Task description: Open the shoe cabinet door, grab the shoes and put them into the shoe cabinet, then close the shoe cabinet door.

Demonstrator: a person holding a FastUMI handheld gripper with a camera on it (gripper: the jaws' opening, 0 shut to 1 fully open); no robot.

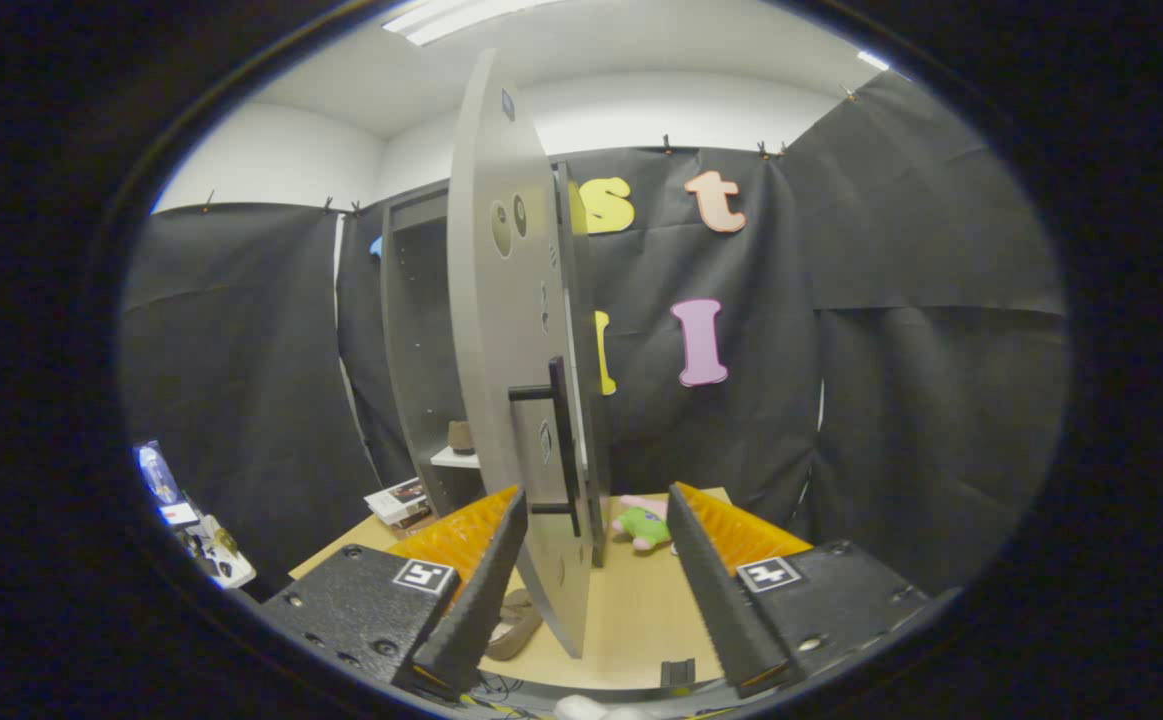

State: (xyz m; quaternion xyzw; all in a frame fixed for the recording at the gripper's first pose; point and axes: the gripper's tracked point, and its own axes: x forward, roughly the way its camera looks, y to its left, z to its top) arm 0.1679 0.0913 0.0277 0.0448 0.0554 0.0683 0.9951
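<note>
Two fingers (481, 590) astride door (511, 380) (untouched)

Matt grey cabinet door (511, 380) (smooth board), pale wood-look table (631, 610).

door (511, 380) hides most of cabinet (419, 340) interior | shoe (518, 622) half behind finger (471, 590) | shelf item (460, 437) perhaps another shoe

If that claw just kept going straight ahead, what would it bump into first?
Most likely the open cabinet door: the open claw straddles its edge, with the black handle just ahead. Depth is hard to judge.
</note>
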